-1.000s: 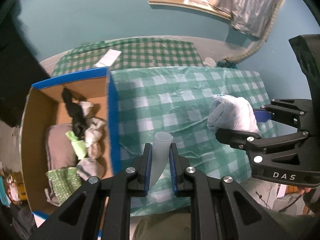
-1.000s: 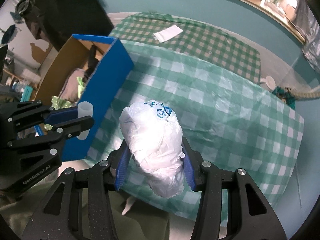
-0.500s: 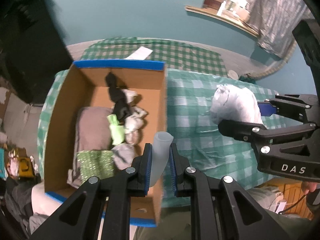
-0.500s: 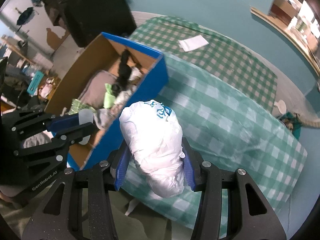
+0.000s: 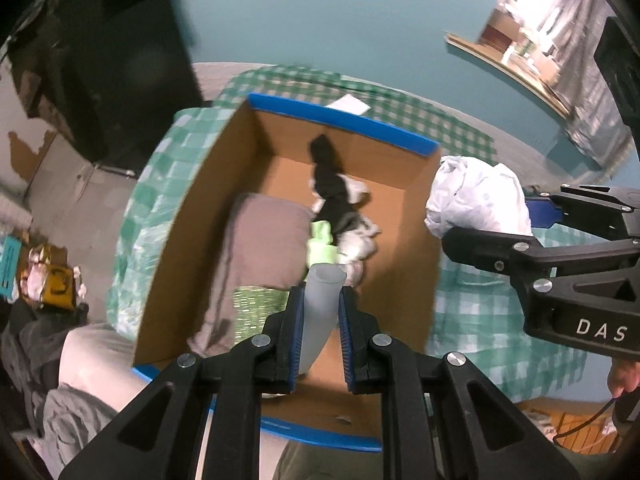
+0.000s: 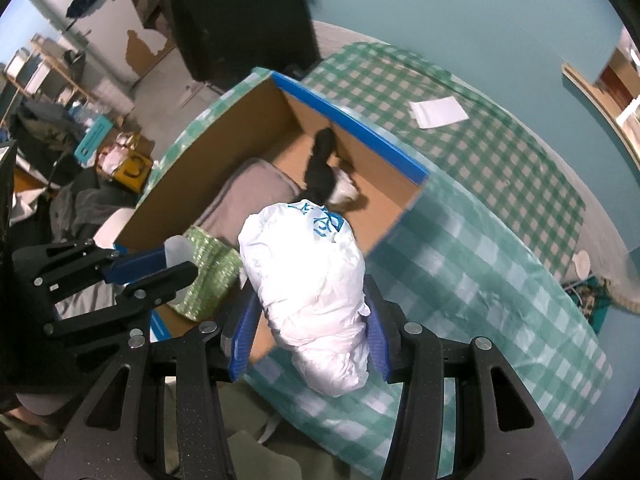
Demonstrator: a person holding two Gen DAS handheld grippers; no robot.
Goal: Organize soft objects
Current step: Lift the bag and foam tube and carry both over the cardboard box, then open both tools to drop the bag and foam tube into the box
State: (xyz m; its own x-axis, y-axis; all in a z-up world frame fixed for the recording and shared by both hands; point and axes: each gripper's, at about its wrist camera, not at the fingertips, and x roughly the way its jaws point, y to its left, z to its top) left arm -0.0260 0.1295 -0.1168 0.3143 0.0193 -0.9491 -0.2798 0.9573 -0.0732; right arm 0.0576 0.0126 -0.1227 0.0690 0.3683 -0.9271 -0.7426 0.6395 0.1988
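My left gripper is shut on a translucent white soft tube and holds it above the open cardboard box with blue-taped rims. My right gripper is shut on a crumpled white plastic bag with blue print, above the box's right wall. The bag also shows in the left wrist view. The box holds a grey folded cloth, a green sparkly cloth, a black sock, a lime green item and white socks.
The box sits on a green checked tablecloth. A white paper lies on the far cloth. A black object stands behind the box at the left. Clutter lies on the floor at the left.
Both grippers have moved left with their loads, from over the tablecloth to over the box. The tube now hangs over the box's inside and the bag over its right wall.
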